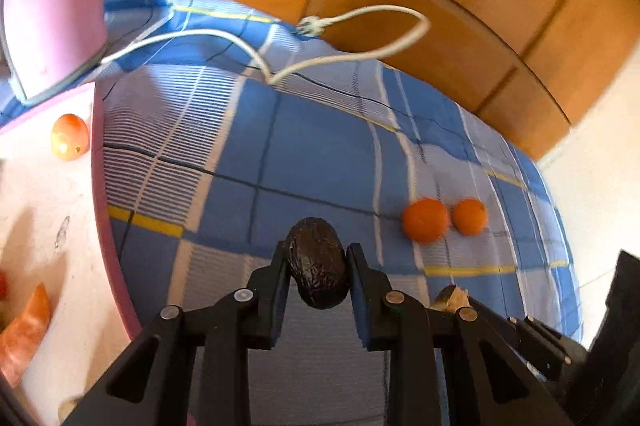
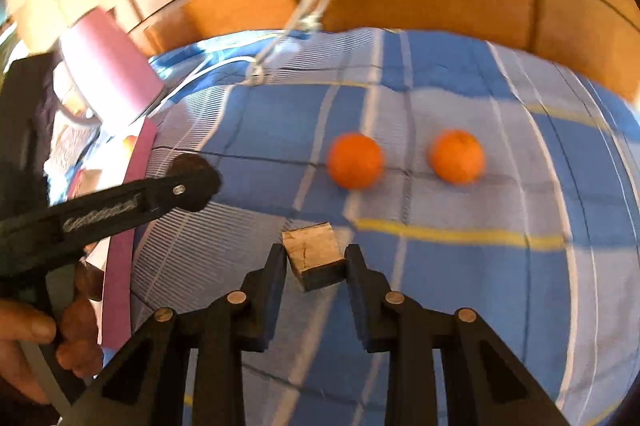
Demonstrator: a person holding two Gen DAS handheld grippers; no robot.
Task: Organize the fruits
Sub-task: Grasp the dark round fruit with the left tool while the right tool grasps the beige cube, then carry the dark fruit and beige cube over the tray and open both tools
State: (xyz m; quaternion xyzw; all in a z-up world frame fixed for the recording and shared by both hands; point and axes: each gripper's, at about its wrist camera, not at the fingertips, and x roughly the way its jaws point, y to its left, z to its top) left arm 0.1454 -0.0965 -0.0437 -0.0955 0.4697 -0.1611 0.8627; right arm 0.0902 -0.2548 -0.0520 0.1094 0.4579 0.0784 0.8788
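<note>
I have a dark wrinkled fruit (image 1: 318, 264), likely an avocado, clamped in my left gripper (image 1: 318, 266), lifted off the blue plaid sheet (image 1: 312, 145). My right gripper (image 2: 316, 262) pinches a small wooden block (image 2: 314, 254). Two oranges (image 2: 355, 160) wait side by side on the sheet. The pink tray (image 1: 60, 205) at the left, already holding a tomato (image 1: 69, 137), looks like the destination.

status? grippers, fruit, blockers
Left gripper shut on dark avocado. Right gripper shut on wooden block. Two oranges loose on plaid cloth. Nothing blocking.
</note>
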